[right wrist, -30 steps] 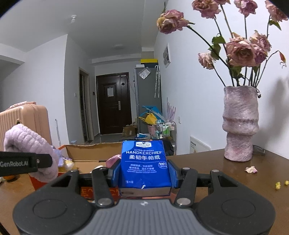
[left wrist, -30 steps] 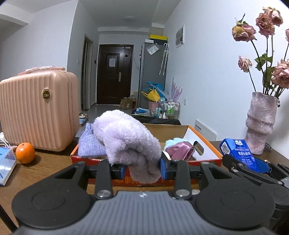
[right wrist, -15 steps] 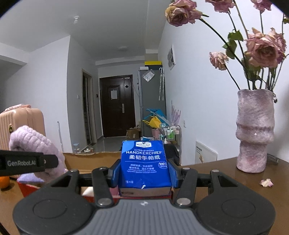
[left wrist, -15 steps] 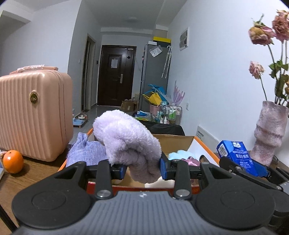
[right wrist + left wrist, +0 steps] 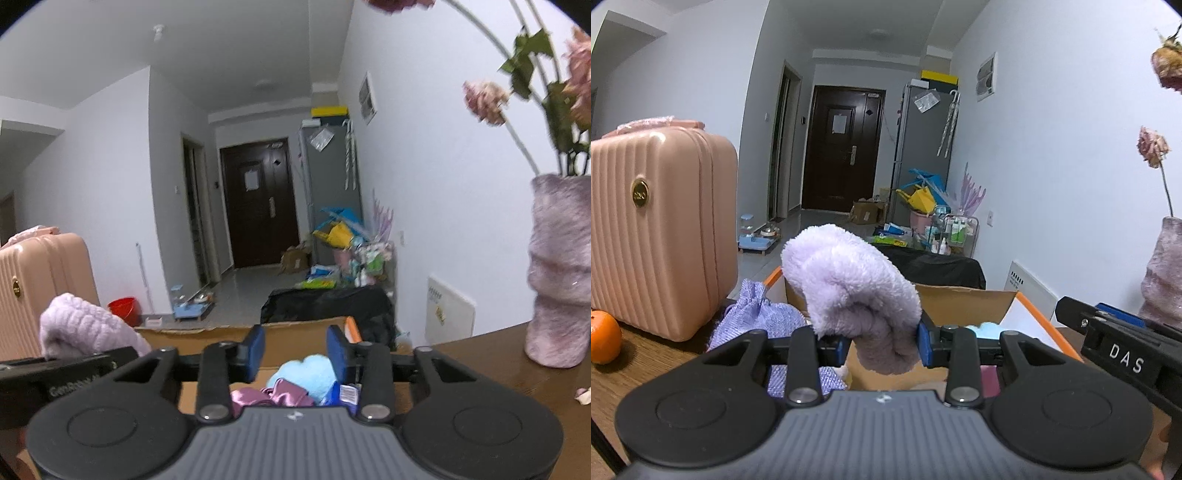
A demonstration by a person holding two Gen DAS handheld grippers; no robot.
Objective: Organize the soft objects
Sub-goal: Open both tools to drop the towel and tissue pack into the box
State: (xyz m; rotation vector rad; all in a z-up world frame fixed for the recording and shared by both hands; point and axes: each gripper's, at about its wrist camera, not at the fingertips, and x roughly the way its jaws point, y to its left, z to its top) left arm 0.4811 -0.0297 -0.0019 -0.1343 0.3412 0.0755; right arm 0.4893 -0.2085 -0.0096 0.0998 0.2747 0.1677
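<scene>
The blue tissue pack (image 5: 345, 393) that filled the right tool (image 5: 291, 350) half a second ago is no longer in it. Those jaws are closing to their narrowest with nothing between them, and the pack now lies low in the cardboard box (image 5: 964, 302), beside a light-blue plush piece (image 5: 310, 373) and pink satin fabric (image 5: 269, 397). I judge that item delivered. The fluffy lilac towel (image 5: 849, 291) is the one still to go. It stays pinched in the closed left tool (image 5: 881, 345), which has come forward over the box's near rim, and a release there should drop it inside. A lilac knit pouch (image 5: 753, 321) crowds the box's left corner, so the middle offers more room. The two tools sit close side by side. The pink suitcase (image 5: 657, 240) and an orange (image 5: 604, 336) bound the left of the worktop (image 5: 498, 373), and the vase (image 5: 557, 273) stands to the right.
</scene>
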